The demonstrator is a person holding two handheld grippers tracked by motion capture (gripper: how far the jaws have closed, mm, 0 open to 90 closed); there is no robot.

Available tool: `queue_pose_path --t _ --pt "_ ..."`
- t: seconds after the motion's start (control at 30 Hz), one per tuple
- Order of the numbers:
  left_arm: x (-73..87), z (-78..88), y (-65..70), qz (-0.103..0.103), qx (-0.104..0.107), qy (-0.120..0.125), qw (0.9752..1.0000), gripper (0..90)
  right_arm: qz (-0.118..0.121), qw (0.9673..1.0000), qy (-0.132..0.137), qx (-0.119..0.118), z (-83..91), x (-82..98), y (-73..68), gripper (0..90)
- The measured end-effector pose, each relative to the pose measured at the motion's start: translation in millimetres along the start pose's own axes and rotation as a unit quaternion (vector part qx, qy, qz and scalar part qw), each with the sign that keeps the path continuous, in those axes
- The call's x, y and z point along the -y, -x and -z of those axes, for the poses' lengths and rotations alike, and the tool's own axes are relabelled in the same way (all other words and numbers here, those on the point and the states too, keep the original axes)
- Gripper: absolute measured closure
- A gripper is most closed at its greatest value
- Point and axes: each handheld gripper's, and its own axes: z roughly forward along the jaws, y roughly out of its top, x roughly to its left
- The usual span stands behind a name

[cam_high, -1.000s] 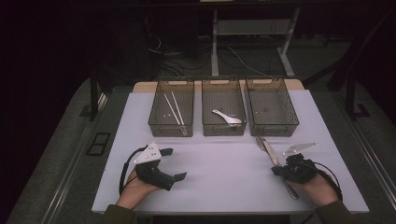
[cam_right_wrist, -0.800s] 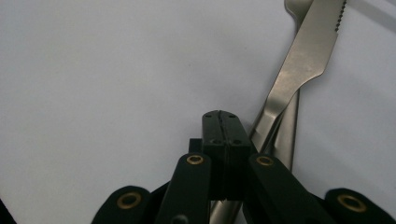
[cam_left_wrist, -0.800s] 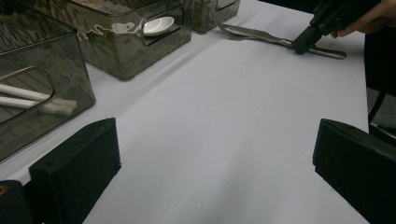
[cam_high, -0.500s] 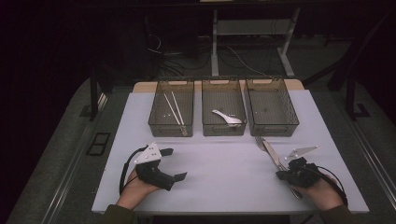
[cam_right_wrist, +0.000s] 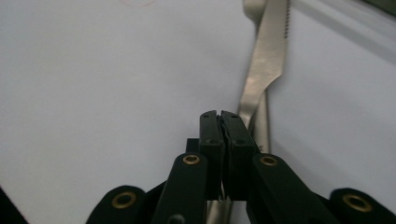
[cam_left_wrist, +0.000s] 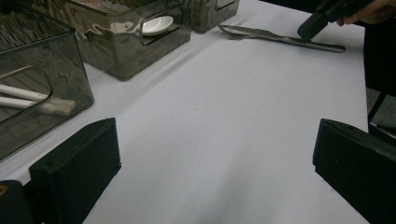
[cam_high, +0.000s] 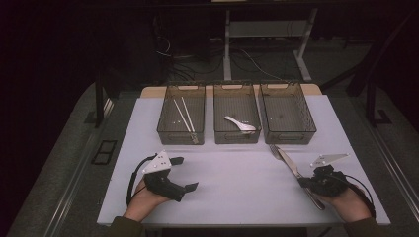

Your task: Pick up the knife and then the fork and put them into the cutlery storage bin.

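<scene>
Right claw: right gripper (cam_right_wrist: 220, 114) has its two black jaws pressed together with barely a hairline between them; they have just been opening a touch, and nothing shows between the pads.
Right claw, place: near and to the right of the middle bin (cam_high: 237, 138), close to the table's front edge, low over the knife's handle end.
Knife (cam_high: 292, 167): lies flat on the white table (cam_high: 237, 182), near-right of the middle bin, blade towards the bins, handle running under the right gripper's jaws.
Fork (cam_high: 273, 149): lies right against the knife on its bin side, tines just in front of the middle bin's right corner.
Left claw: left gripper (cam_high: 185, 174) has its jaws spread wide, bare table between them, gripping nothing.
Left claw, place: near-left of the middle bin, resting low at the table, well apart from knife and fork.
Middle bin: dark see-through tray holding a white spoon (cam_high: 240, 125).
Left bin (cam_high: 163, 123): just left of the middle bin, with pale chopsticks (cam_high: 184, 116) lying in it.
Right bin (cam_high: 311, 118): just right of the middle bin; what it holds I cannot tell.
</scene>
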Motion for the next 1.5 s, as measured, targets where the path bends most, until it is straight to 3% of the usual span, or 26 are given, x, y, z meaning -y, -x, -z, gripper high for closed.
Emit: queue_pose_path --t 0.17,0.3,1.0,1.2,1.5 --pt "-0.2 -0.4 0.4 0.000 0.000 0.000 1.0000 0.0 -0.011 0.9999 0.001 0.012 -2.2 -3.4 5.4 77.1" --pt "-0.2 -0.2 0.2 0.000 0.000 0.000 1.0000 0.0 -0.007 0.9998 -0.005 0.016 -8.4 -5.3 4.4 74.2" --pt "-0.1 -0.7 0.3 0.000 0.001 0.000 1.0000 0.0 -0.018 0.9987 -0.021 0.042 -18.8 -3.4 -4.4 72.7" --pt "-0.4 -1.9 1.1 0.000 0.002 -0.001 1.0000 0.0 -0.036 0.9978 -0.018 0.053 -19.5 -2.7 -6.7 74.4" --pt "-0.5 -2.1 0.7 0.000 0.002 0.000 1.0000 0.0 -0.052 0.9973 -0.025 0.046 -19.3 -5.1 -2.2 79.0"
